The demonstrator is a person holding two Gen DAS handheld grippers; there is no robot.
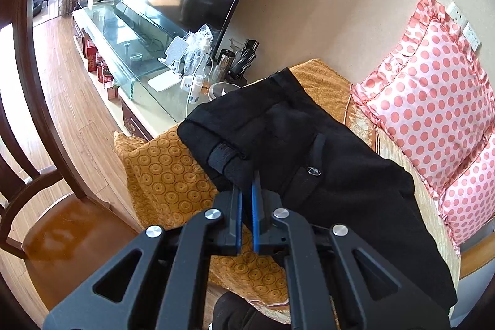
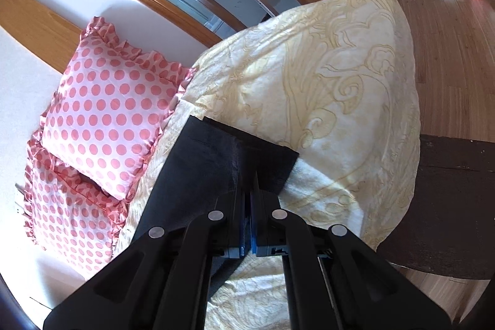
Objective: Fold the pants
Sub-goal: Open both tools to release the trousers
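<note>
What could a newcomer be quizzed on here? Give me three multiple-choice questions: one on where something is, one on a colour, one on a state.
1. Where do the pants lie?
A. on the patterned cover of a couch
B. on the wood floor
C. on the glass TV stand

2. What colour are the dots on the pillows?
A. blue
B. pink
C. green

3. What is the left gripper doing?
A. hanging wide open, away from the cloth
B. pinching black cloth between nearly closed fingers
C. holding a cup

Answers:
1. A, black cloth spreads over the golden cover, beside the pillows.
2. B, pink dots on a pale ground show in both views.
3. B, the blue pads sit close together with the pants' edge between them; the right gripper grips the far end likewise.
</note>
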